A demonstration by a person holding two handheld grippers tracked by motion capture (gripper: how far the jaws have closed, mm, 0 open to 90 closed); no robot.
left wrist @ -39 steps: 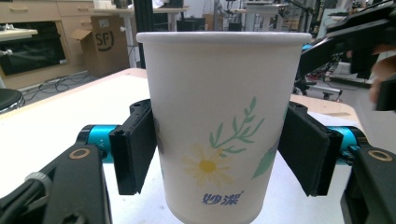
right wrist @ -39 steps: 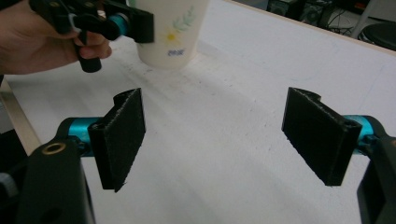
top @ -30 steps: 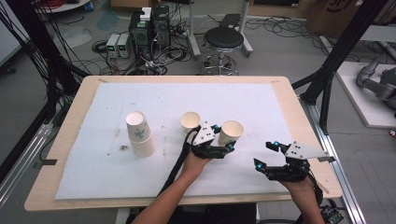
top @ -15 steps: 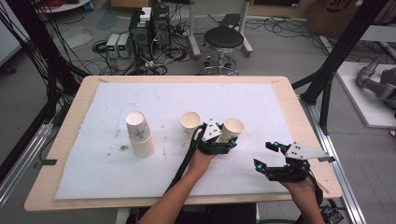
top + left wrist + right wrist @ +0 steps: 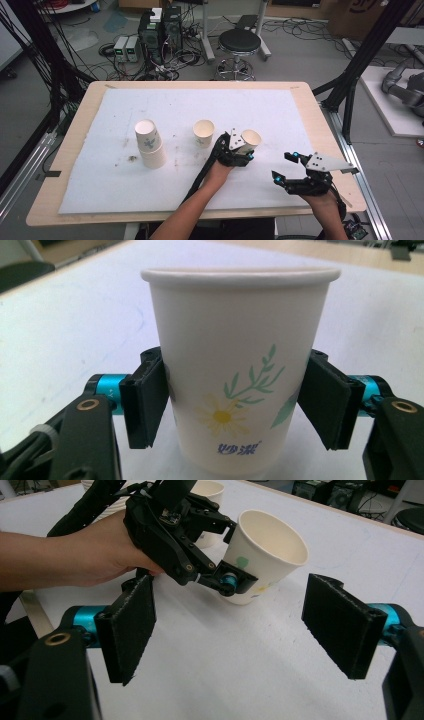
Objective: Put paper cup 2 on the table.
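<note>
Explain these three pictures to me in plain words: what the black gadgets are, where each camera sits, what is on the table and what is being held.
No robot arm here: a person holds a two-jaw gripper in each hand. The high view looks down on the table, which has a white sheet over it. The other two cameras ride on the grippers and look along their black jaws.

On the sheet stand a stack of paper cups, a single cup and a flowered cup. The left gripper has its pads against both sides of the flowered cup, which leans in the right gripper view. The right gripper waits open beside it, with nothing between its jaws.
</note>
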